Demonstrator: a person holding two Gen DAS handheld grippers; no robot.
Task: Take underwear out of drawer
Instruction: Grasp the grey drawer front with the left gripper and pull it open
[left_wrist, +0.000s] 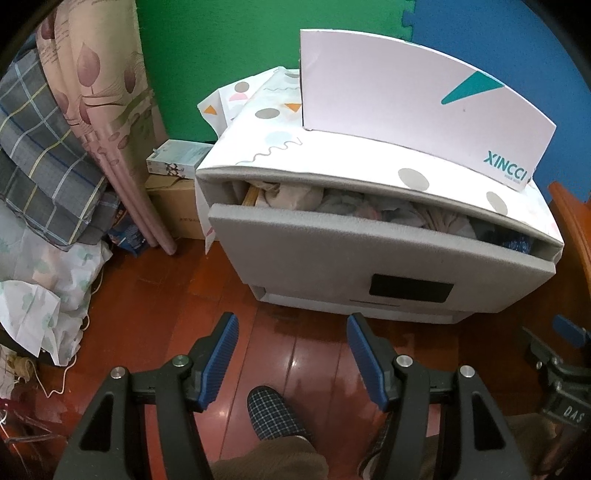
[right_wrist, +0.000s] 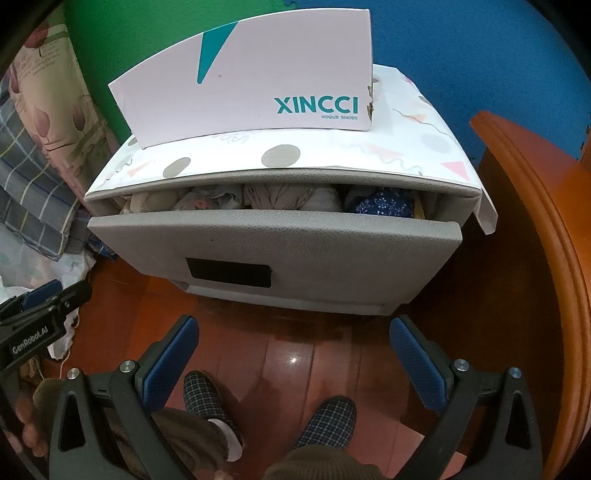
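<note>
Left gripper (left_wrist: 291, 354) angled floorward, jaws apart

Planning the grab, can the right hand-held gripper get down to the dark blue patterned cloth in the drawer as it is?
Probably not yet. The drawer is only slightly open, so the blue cloth sits in a narrow gap under the cabinet top. The right hand-held gripper is open, empty.
</note>
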